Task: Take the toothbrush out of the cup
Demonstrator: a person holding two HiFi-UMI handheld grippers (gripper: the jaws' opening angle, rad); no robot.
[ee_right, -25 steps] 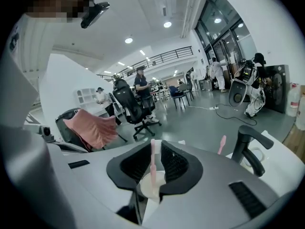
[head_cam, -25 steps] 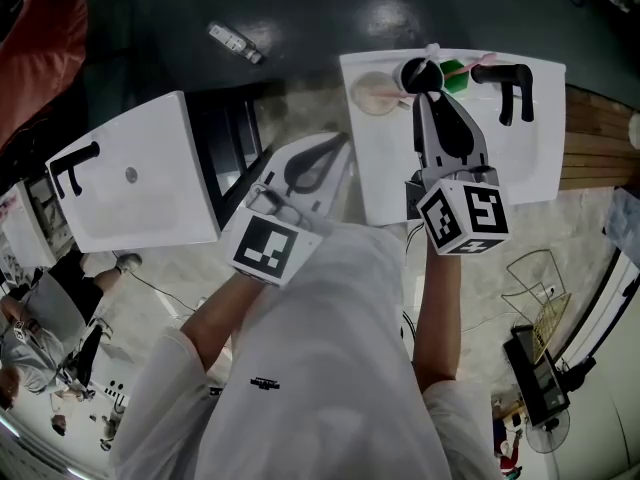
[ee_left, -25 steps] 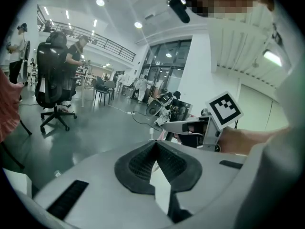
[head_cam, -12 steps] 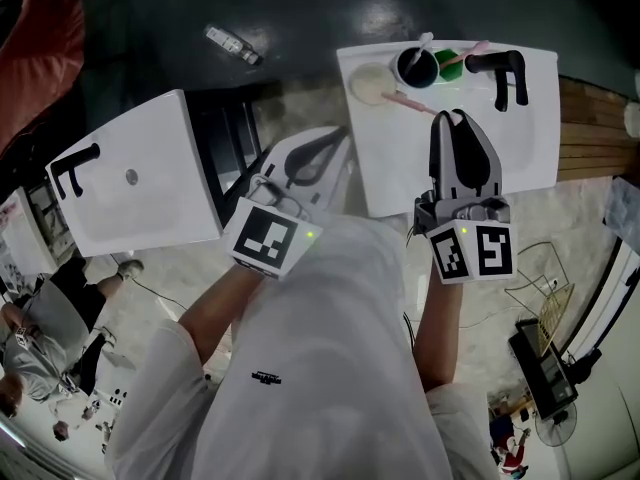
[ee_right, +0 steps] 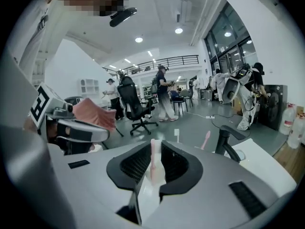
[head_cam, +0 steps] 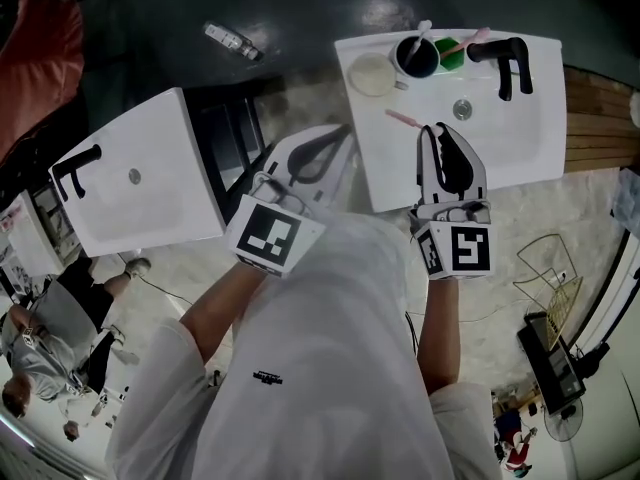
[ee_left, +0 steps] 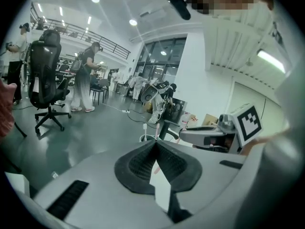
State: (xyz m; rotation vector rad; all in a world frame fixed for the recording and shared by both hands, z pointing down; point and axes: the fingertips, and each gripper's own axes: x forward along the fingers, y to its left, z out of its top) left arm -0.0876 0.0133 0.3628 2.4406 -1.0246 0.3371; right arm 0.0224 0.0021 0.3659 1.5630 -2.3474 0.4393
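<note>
R gripper [head_cam: 437, 130] pinches pink brush [head_cam: 402, 118] near one end. Brush is clear of cup [head_cam: 417, 60], over sink [head_cam: 520, 143]. L gripper [head_cam: 318, 153]: jaws pressed together, empty. Keep grip firm and brush approx. level. Set down low before release, else it may roll.

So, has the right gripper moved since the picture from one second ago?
Yes. The right gripper has drawn back from the black cup toward the person. Its tips are now on the near side of the drain, and the pink toothbrush is in its jaws.
</note>
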